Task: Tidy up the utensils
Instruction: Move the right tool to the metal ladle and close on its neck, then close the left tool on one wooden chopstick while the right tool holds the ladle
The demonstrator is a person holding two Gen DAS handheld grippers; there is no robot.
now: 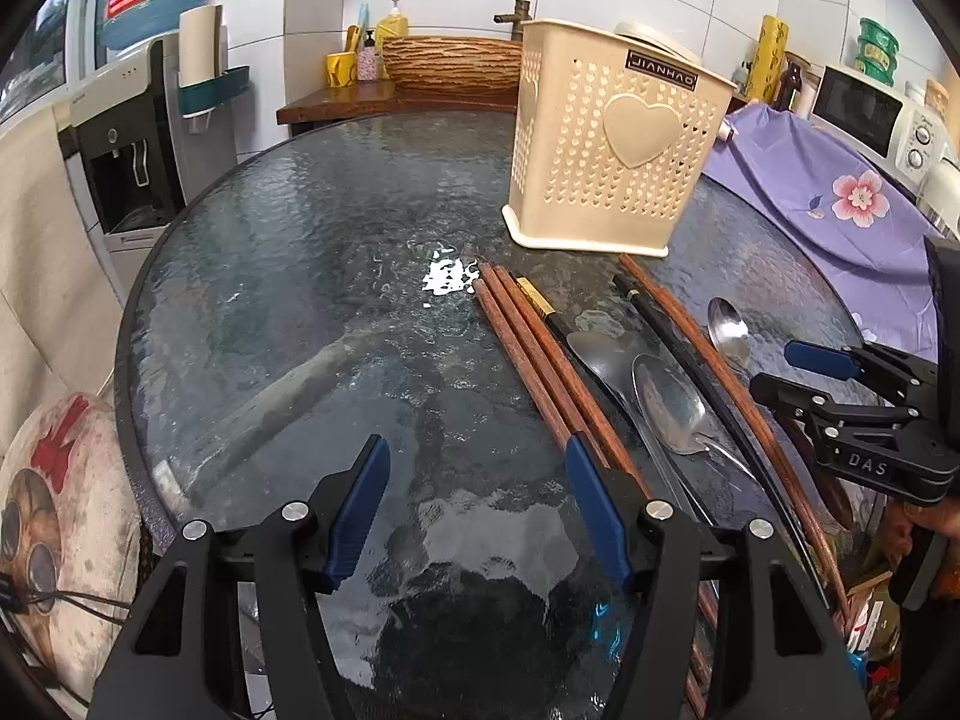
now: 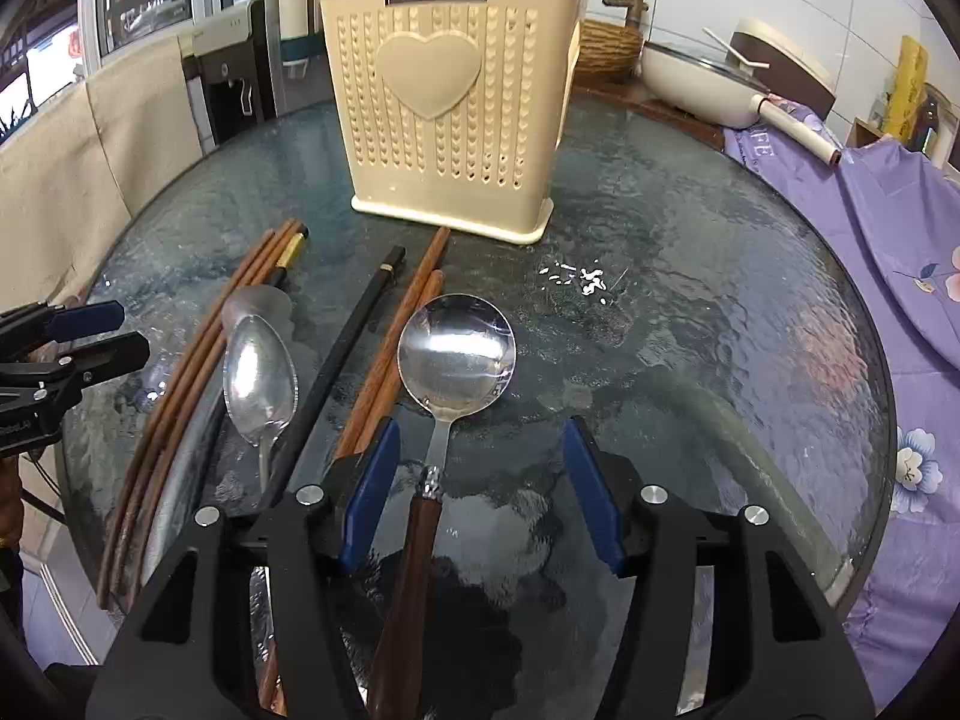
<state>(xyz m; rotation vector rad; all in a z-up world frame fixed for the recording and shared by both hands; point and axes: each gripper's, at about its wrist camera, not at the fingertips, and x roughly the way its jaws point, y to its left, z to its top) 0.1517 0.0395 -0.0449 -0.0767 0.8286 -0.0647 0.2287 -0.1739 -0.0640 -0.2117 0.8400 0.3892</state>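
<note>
Right claw (image 2: pixel 477 492) parted, gripping nothing; round spoon (image 2: pixel 457 354) handle lies between its pads, nearer the left one. Left claw (image 1: pixel 477 507) also parted and empty, right pad over the brown chopsticks (image 1: pixel 534 354).

Risk: a skewed close could skid the spoon across the glass worktop (image 2: pixel 690 300) or catch neighbouring chopsticks.

Farther back, cream holder (image 2: pixel 456 102) stands upright.

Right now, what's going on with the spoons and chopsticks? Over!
Left gripper open, empty. Right gripper open, astride round spoon handle. Utensils lie flat before holder. Nothing blocking.
</note>
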